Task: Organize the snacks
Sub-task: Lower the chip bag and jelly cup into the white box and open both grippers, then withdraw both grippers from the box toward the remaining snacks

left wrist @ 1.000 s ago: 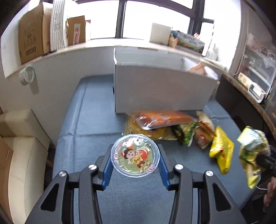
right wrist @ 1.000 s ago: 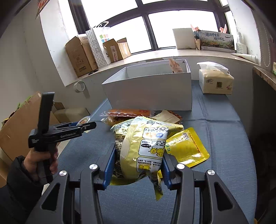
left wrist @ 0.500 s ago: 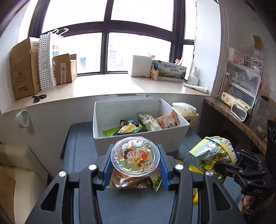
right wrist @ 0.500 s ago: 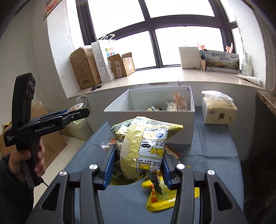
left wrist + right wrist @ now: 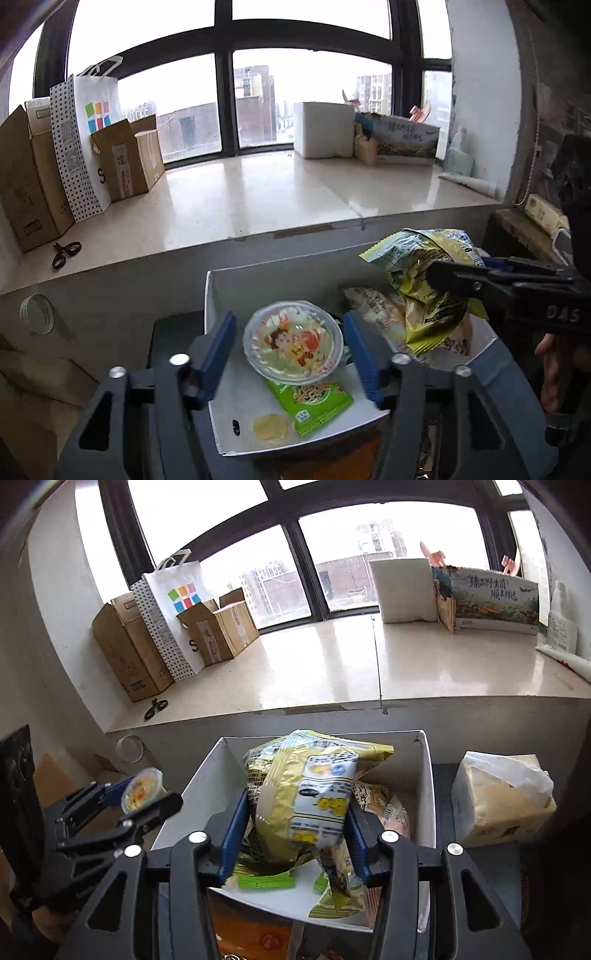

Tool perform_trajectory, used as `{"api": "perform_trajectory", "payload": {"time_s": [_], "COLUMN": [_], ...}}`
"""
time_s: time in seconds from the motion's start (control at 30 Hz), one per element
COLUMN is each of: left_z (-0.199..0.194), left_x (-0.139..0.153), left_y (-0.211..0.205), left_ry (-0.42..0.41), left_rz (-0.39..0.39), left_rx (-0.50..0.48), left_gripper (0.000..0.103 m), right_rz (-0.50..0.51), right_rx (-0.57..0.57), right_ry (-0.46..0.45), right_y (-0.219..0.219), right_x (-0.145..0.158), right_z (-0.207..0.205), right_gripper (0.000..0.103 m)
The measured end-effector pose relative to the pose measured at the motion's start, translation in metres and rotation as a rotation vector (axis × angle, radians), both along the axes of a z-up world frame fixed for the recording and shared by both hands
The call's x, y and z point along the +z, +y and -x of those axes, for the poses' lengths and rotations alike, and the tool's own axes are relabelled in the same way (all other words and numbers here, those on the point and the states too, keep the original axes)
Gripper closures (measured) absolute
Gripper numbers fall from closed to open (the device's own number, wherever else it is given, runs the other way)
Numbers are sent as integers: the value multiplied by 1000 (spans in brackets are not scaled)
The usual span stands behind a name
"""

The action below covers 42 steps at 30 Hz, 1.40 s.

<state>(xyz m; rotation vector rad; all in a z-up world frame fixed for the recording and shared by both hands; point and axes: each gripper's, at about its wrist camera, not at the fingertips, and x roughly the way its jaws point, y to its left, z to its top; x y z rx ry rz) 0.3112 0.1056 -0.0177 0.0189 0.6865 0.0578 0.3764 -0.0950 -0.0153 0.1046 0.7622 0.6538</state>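
My left gripper [image 5: 291, 350] is over the white box [image 5: 221, 428]. Its blue fingers [image 5: 218, 350] stand apart from a round jelly cup [image 5: 293, 345] with a cartoon lid, which is between them, gaps on both sides. The cup also shows in the right wrist view [image 5: 142, 788]. My right gripper [image 5: 295, 834] is shut on a yellow snack bag [image 5: 306, 797] and holds it above the box [image 5: 428, 775]. The bag also shows in the left wrist view [image 5: 424, 280]. Several snack packs lie in the box, among them a green packet [image 5: 310, 400].
A tissue pack [image 5: 498, 797] stands right of the box. The windowsill [image 5: 332, 672] behind holds cardboard boxes [image 5: 125, 650], a dotted paper bag [image 5: 166, 616], scissors [image 5: 155, 707] and a white foam box [image 5: 400, 590]. An orange snack pack [image 5: 251, 938] lies before the box.
Both grippers moved forward and now hang over the box. The left fingers have spread apart from the jelly cup. The right gripper still holds the yellow bag.
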Motion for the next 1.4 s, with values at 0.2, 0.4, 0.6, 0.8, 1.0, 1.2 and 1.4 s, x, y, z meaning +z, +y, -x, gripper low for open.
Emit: {"api": "perform_trajectory", "payload": {"time_s": [0.2,0.4,0.6,0.8,1.0,1.2,1.4], "left_z": [10,29,78,153,218,249,266], "left_x": [-12,-11,5,16,-8,-33,-40], "left_y": [10,2,-12,-29,-43,-46,-26], "left_ry": [-23,-29,-70,-133,-109,-74,-66], "left_rz": [15,-3,24,2,27,-17,51], "left_rx": [2,-16,-50,-95,-115,-112,-71], "left_gripper": [3,2,2,0,0,0,0], "right_rz": [-43,-56,-111,-104,-105,48,169], "right_rx": [-45,-65,-20,34,97,135,205], "right_ry": [-26,-41,-101,-208,-214,-170,-224], "right_y": [-16,-33,-56,-83,-94,-64,-25], "right_x": [0,-5,9,18,-17,-76,-96], "right_z": [5,21,69,140,205,227,229], "right_gripper": [0,0,0,0,0,0,0]}}
